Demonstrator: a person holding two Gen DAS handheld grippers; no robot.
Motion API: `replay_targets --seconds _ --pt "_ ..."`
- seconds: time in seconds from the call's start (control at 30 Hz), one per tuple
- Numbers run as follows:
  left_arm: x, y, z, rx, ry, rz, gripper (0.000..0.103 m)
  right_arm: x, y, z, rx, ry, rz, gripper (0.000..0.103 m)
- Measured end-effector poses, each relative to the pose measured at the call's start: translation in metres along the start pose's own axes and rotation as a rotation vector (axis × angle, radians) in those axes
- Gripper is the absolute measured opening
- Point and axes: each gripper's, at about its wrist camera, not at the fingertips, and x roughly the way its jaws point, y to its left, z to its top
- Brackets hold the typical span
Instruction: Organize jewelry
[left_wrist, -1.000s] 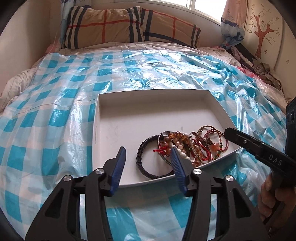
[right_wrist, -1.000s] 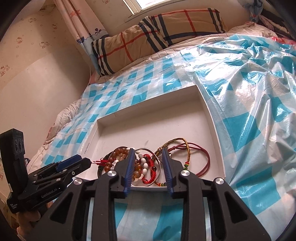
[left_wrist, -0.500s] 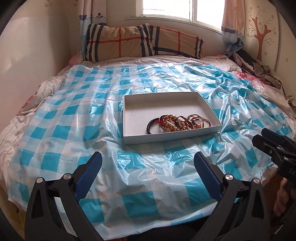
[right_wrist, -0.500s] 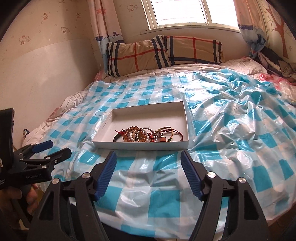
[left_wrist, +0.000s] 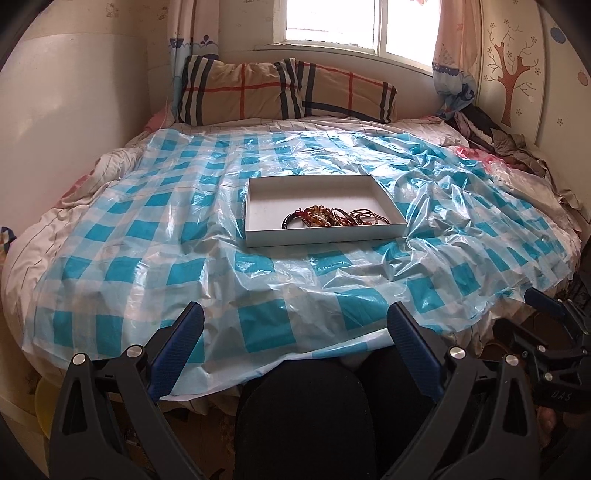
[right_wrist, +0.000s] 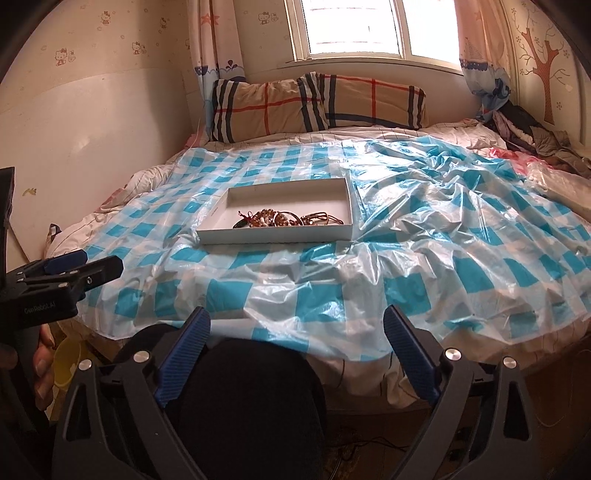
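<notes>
A shallow white box (left_wrist: 255, 206) (right_wrist: 221, 216) sits mid-bed on a blue-checked plastic sheet. A heap of bracelets (left_wrist: 334, 218) (right_wrist: 286, 218) lies along its near side: a black cord one, amber beads, red strings. My left gripper (left_wrist: 295, 339) is wide open and empty, held back off the bed's near edge. My right gripper (right_wrist: 297, 338) is also wide open and empty, equally far back. Each gripper shows in the other's view, the right one at the right edge (left_wrist: 546, 325) and the left one at the left edge (right_wrist: 74, 269).
The plastic sheet (left_wrist: 147, 229) is crumpled, most on the right side. Plaid pillows (left_wrist: 280, 90) lie at the headboard under a window. Clothes (left_wrist: 495, 136) pile at the far right. A wall (right_wrist: 74, 155) runs along the left. A dark knee (left_wrist: 303, 406) is below the grippers.
Both grippers pulled back from the box to beyond the bed's near edge and opened wide. The bracelets stayed in the box.
</notes>
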Motion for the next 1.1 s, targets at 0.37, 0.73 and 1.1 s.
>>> replay_targets --seconds 0.37,0.73,1.1 --pt "-0.025 -0.004 -0.018 -0.006 -0.018 0.026 0.095 -0.025 0.017 -0.024 -0.004 -0.020 0.007 0.095" --pt "-0.037 -0.008 -0.032 -0.002 -0.021 0.031 0.095 -0.040 0.019 -0.029 -0.011 -0.053 -0.004 0.096" --pt "-0.048 -0.012 -0.034 0.000 -0.041 0.031 0.095 -0.054 0.020 -0.031 -0.010 -0.087 -0.018 0.096"
